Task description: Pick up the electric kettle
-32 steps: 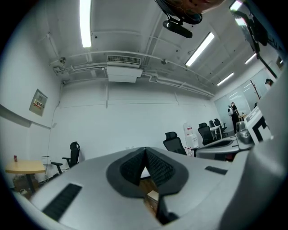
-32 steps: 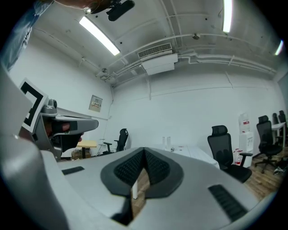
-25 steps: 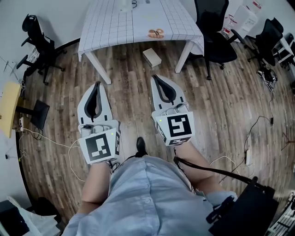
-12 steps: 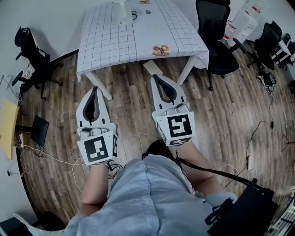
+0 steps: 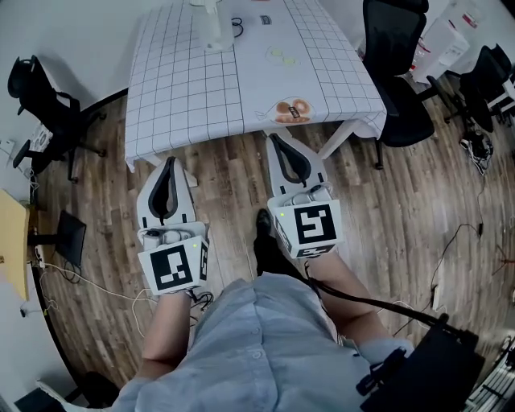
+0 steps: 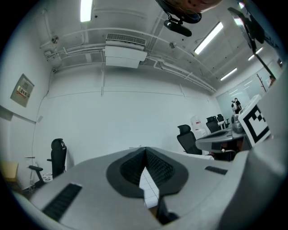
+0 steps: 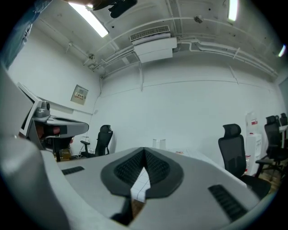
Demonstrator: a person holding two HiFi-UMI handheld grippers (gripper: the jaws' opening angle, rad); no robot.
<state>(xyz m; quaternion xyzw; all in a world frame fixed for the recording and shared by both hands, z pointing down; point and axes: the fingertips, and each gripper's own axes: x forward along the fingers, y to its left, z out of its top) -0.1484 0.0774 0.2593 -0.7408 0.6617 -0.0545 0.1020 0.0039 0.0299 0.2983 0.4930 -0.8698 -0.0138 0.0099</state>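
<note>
A white upright thing, apparently the electric kettle, stands at the far end of the table with the white checked cloth; in the right gripper view it shows small and far off. My left gripper is over the wooden floor just short of the table's near edge, jaws shut and empty. My right gripper reaches the table's near edge, also shut on nothing. Both point level toward the table, far from the kettle.
On the cloth lie a small orange-and-white item near the front edge, pale pieces and a black cord. Black office chairs stand left and right. Cables trail on the floor.
The person has walked toward the table, which now lies much nearer in the head view. Both grippers came forward with it, jaws still shut.
</note>
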